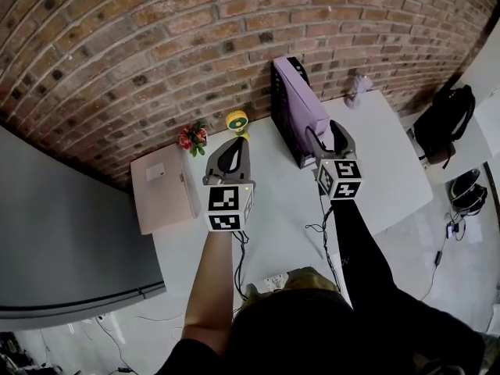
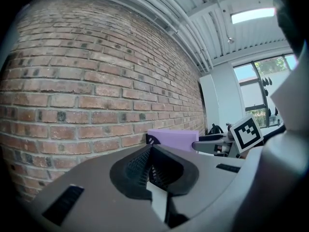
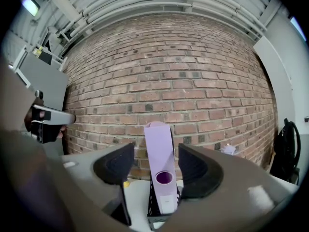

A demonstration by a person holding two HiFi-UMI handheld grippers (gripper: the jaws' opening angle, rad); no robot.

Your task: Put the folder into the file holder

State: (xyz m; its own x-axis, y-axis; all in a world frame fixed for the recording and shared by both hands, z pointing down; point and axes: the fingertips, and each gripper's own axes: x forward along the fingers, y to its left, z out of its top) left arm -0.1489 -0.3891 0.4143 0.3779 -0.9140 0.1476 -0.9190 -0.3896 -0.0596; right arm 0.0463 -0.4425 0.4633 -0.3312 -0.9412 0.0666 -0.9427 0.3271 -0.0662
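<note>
The purple folder [image 1: 303,104] stands upright in the black file holder [image 1: 283,116] at the back of the white table [image 1: 391,170], near the brick wall. My right gripper [image 1: 326,136] is just in front of the folder's near end and is open. In the right gripper view the folder's spine [image 3: 161,163] shows between the spread jaws of that gripper [image 3: 157,164], with a gap on each side, and the holder [image 3: 153,211] shows below it. My left gripper [image 1: 229,153] hovers to the left of the holder; its jaws [image 2: 149,167] are shut on nothing.
A pinkish flat pad [image 1: 164,187] lies at the table's left end. Red flowers [image 1: 191,137] and a small yellow fan [image 1: 237,121] stand by the wall. Cables [image 1: 324,233] run over the front edge. A black backpack [image 1: 445,119] sits on the floor at right.
</note>
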